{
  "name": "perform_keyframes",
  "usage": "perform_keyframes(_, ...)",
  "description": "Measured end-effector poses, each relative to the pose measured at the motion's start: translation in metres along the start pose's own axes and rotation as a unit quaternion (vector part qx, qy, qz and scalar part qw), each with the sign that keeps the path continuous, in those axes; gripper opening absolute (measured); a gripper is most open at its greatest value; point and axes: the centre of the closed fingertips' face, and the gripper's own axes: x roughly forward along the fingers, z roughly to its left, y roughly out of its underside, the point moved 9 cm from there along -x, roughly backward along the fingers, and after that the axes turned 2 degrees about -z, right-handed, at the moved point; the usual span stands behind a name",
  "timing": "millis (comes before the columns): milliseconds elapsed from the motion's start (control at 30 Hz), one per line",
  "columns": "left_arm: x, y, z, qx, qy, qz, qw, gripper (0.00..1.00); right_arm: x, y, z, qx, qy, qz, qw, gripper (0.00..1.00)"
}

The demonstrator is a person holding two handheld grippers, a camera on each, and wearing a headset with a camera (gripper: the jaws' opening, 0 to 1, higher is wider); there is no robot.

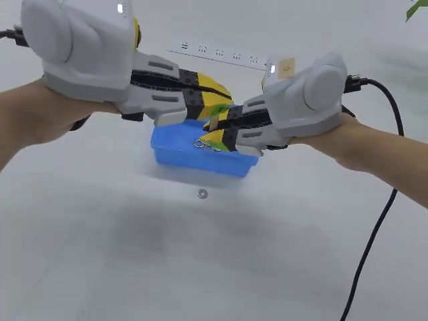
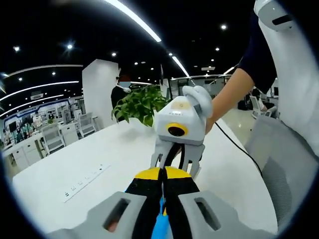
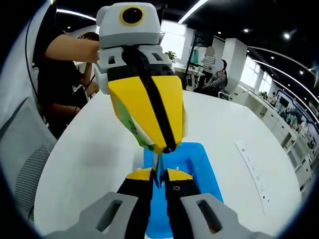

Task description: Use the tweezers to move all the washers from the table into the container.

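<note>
- One washer (image 1: 202,194) lies flat on the white table (image 1: 100,254), just in front of the blue container (image 1: 200,164) and not touching it.
- The container sits near the middle of the table with its open side up. At least one more washer (image 1: 199,143) shows over its blue floor, right at the gripper tips; I cannot tell whether it is resting there or being held.
- The right gripper (image 1: 212,129) reaches in from the right with its jaws narrow, pinching the thin metal tweezers (image 3: 158,173) above the container.
- The left gripper (image 1: 227,105) comes from the left with its yellow jaws pressed together, tip almost meeting the right one's. I cannot tell whether it pinches anything.
- In front of the container, and to its left and right, the table is bare, flat and white.
- Behind the container, well apart from it, a white power strip (image 1: 217,52) lies along the far side.
- A black cable (image 1: 381,200) trails from the right gripper down across the right part of the table.
- From the left gripper view, the table's rim curves past a grey chair (image 2: 286,169), and a leafy plant (image 2: 142,104) stands at the far end.
</note>
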Motion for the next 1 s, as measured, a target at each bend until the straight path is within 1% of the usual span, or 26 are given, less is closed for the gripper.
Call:
perform_keyframes(100, -0.0002, -0.0017, 0.0003, 0.009, 0.001, -0.003, 1.0000, 0.04, -0.0005, -0.0024, -0.0001, -0.001, 0.002, -0.004, 1.0000, 0.10)
perform_keyframes(167, -0.0004, -0.0024, 0.0007, 0.021, -0.001, -0.002, 0.9998, 0.04, -0.0006, -0.0035, 0.0001, 0.000, 0.004, -0.006, 1.0000, 0.10)
perform_keyframes(367, -0.0003, -0.0015, 0.0017, 0.035, 0.001, 0.005, 0.9994, 0.04, -0.0005, -0.0038, 0.0007, -0.004, 0.006, -0.003, 1.0000, 0.11)
perform_keyframes(467, 0.0000, -0.0007, 0.0028, 0.036, 0.003, 0.007, 0.9993, 0.04, -0.0008, -0.0037, 0.0020, -0.005, 0.002, -0.003, 1.0000, 0.10)
perform_keyframes(600, 0.0005, 0.0004, 0.0043, 0.039, 0.003, 0.007, 0.9992, 0.04, -0.0018, -0.0033, 0.0012, 0.000, 0.006, -0.002, 1.0000, 0.11)
perform_keyframes(700, 0.0016, 0.0008, 0.0034, 0.039, 0.001, 0.008, 0.9992, 0.04, -0.0021, -0.0022, 0.0001, -0.005, 0.012, 0.001, 0.9999, 0.12)
perform_keyframes(800, 0.0015, 0.0007, 0.0043, 0.038, -0.001, 0.007, 0.9992, 0.04, -0.0024, -0.0019, 0.0000, 0.002, 0.015, -0.003, 0.9999, 0.14)
perform_keyframes(867, 0.0029, -0.0020, 0.0003, 0.038, 0.000, 0.007, 0.9993, 0.04, -0.0026, -0.0016, 0.0005, 0.004, 0.013, -0.004, 0.9999, 0.17)
perform_keyframes(933, 0.0042, -0.0047, -0.0031, 0.034, 0.000, 0.003, 0.9994, 0.04, -0.0026, -0.0004, 0.0006, 0.001, 0.015, -0.001, 0.9999, 0.22)
perform_keyframes(1000, 0.0030, -0.0049, -0.0029, 0.032, -0.003, 0.002, 0.9995, 0.04, -0.0025, 0.0002, 0.0006, 0.001, 0.016, 0.000, 0.9999, 0.22)
